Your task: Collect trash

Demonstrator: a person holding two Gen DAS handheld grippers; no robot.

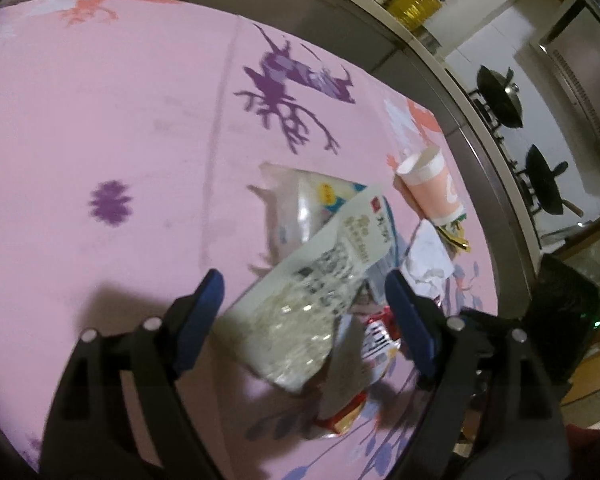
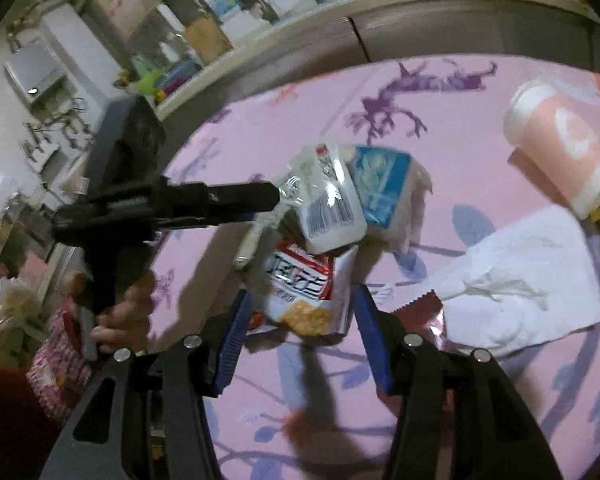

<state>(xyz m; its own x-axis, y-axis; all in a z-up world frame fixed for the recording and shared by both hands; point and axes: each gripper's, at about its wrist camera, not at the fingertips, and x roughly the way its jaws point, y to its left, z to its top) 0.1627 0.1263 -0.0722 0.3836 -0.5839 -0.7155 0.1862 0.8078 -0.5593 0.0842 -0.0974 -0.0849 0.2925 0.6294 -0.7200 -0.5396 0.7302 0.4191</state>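
Two blue-padded fingers point(image 1: 204, 320) of the left hand-held gripper point(image 1: 304, 322) fill the bottom of the left wrist view, spread wide. Between them lies a clear plastic wrapper point(image 1: 300, 308) with a white printed label, and neither pad touches it. It runs diagonally from the lower middle of the frame toward the upper right. Behind it sits a second clear packet point(image 1: 300, 200) with a yellow and blue print. A red and white snack bag point(image 1: 376, 340) peeks out at lower right. A pink and white paper cup point(image 1: 432, 188) lies tipped on its side at right of centre, with a crumpled white tissue point(image 1: 428, 260) just below it. All of this rests on a surface covered by a pink cloth point(image 1: 120, 120) printed with purple deer and snowflakes.

From the right wrist view, the right hand-held gripper point(image 2: 298, 334) stands half spread at the bottom of the frame. The red and white snack bag point(image 2: 304, 292) lies between its fingers; whether the pads touch it cannot be told. Above the bag are the clear wrapper point(image 2: 332, 208) with a barcode and a blue and white packet point(image 2: 384, 188), heaped together in the middle of the frame. The paper cup point(image 2: 560, 148) is at the upper right and the tissue point(image 2: 520, 280) at the right. At the left, a hand point(image 2: 124, 320) holds the other gripper's black handle, its tip reaching to the heap.
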